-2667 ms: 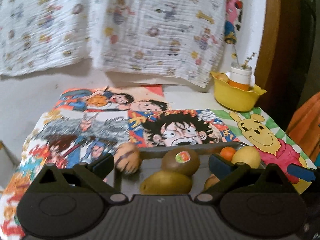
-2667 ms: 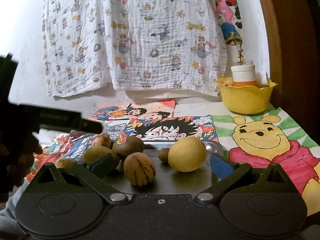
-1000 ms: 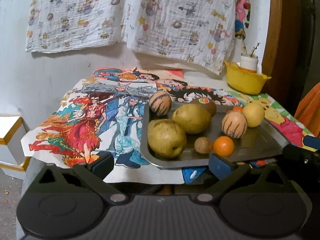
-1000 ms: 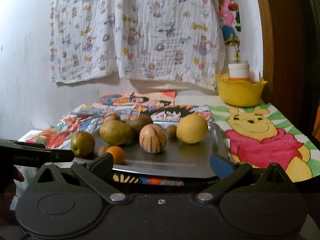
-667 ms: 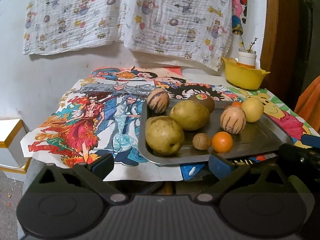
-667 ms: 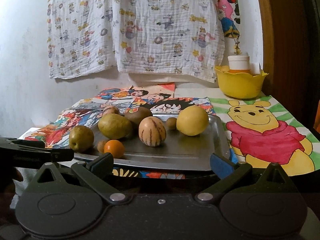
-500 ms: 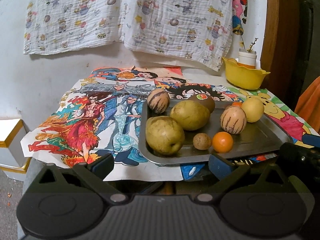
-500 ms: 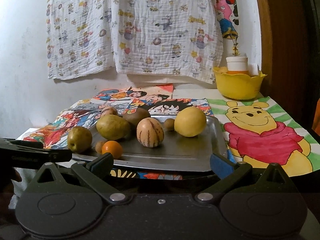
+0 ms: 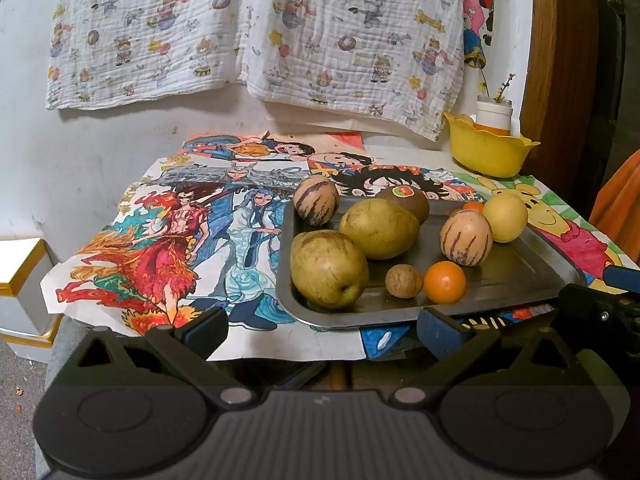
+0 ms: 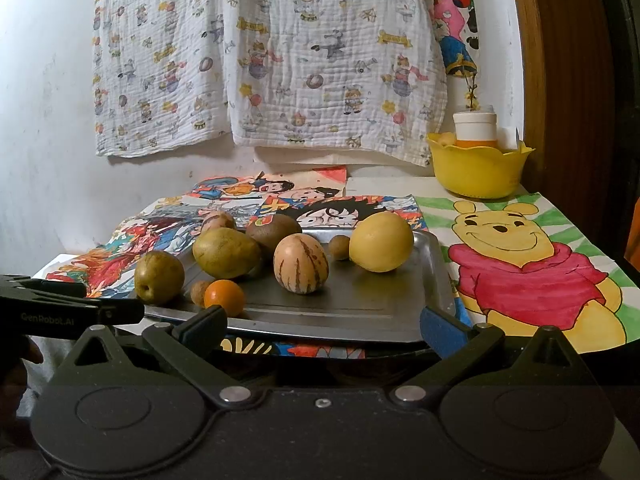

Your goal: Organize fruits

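A metal tray (image 9: pixel 520 276) (image 10: pixel 380 304) on the table holds several fruits: two green-brown pears (image 9: pixel 328 268) (image 9: pixel 378 228), two striped melons (image 9: pixel 466 237) (image 9: pixel 316 201), a kiwi with a sticker (image 9: pixel 404 200), a yellow lemon (image 9: pixel 505 218), a small orange (image 9: pixel 445 282) and a small brown nut (image 9: pixel 403 281). My left gripper (image 9: pixel 322 330) is open and empty, held back just in front of the tray's near edge. My right gripper (image 10: pixel 324 330) is open and empty, also in front of the tray's near edge.
A yellow bowl (image 9: pixel 488 152) (image 10: pixel 478 168) with a white jar stands at the back right. Cartoon drawings cover the table. A patterned cloth hangs on the wall. A white box (image 9: pixel 20 292) stands low at the left. A wooden frame rises at the right.
Both grippers have pulled back from over the tray to in front of the table edge. In the last half second they barely moved. The fruits have not moved.
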`<state>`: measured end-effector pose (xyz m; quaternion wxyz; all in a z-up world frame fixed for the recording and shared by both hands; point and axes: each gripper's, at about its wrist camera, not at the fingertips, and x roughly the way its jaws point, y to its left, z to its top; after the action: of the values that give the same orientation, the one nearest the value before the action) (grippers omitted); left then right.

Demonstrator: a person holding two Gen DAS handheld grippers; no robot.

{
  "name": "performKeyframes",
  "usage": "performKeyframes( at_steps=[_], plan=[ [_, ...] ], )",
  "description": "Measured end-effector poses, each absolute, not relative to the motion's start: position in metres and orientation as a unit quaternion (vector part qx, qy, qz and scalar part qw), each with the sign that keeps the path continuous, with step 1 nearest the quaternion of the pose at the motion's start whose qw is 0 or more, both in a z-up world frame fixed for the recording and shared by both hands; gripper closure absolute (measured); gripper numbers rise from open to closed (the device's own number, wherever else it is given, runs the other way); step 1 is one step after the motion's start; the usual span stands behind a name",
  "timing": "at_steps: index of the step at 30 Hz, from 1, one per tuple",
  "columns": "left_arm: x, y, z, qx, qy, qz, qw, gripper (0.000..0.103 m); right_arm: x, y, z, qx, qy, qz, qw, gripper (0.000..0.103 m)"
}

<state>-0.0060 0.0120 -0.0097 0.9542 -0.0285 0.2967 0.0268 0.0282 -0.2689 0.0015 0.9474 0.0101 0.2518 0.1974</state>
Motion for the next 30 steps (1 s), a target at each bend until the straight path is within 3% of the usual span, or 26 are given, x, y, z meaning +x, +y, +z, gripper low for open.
performKeyframes(
  at_steps=[30],
  plan=[
    [-0.0051,0.0126,-0.0122,-0.032,0.302,0.028,0.953,0.000,0.0287,-0.2686,0.0006,0.009,0.252,0.197,0.947,0.001]
  ],
)
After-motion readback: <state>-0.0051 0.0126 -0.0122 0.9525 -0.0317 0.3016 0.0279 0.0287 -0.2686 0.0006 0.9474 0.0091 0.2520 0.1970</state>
